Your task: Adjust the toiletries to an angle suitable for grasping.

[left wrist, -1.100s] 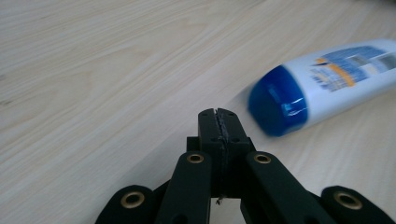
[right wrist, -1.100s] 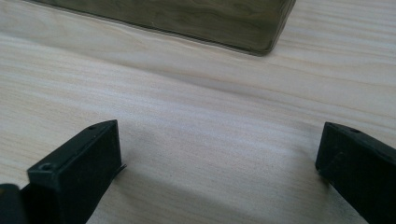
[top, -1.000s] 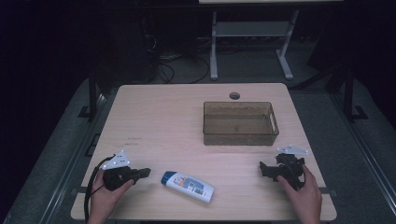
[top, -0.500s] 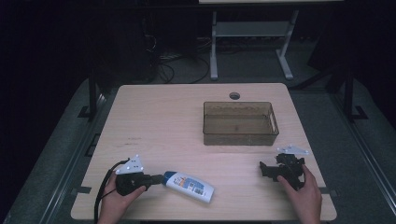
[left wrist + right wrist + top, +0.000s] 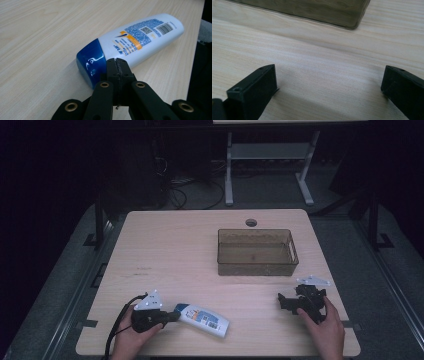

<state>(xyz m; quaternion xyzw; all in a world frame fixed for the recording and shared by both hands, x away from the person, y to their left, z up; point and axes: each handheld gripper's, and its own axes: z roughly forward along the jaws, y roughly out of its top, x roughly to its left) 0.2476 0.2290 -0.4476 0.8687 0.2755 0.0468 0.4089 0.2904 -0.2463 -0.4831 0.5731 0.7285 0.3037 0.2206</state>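
Observation:
A white bottle [image 5: 204,319] with a blue cap lies on its side near the table's front edge, cap toward the left. My left gripper [image 5: 175,316] is just left of it, jaws shut together with nothing between them. In the left gripper view the shut tips of my left gripper [image 5: 117,62] sit right at the blue cap of the bottle [image 5: 140,40]; whether they touch it I cannot tell. My right gripper [image 5: 284,301] rests at the front right of the table, open and empty. In the right gripper view, my right gripper [image 5: 329,82] has bare wood between its wide-apart jaws.
A clear brownish plastic bin [image 5: 257,256] stands empty at the right middle of the wooden table [image 5: 170,255], just beyond the right gripper; its corner is the bin [image 5: 312,10] in the right gripper view. A cable hole [image 5: 251,222] lies behind it. Dark floor surrounds the table.
My left gripper has slid right along the front edge until its shut tips reach the bottle's cap. The bottle and my right gripper have stayed put.

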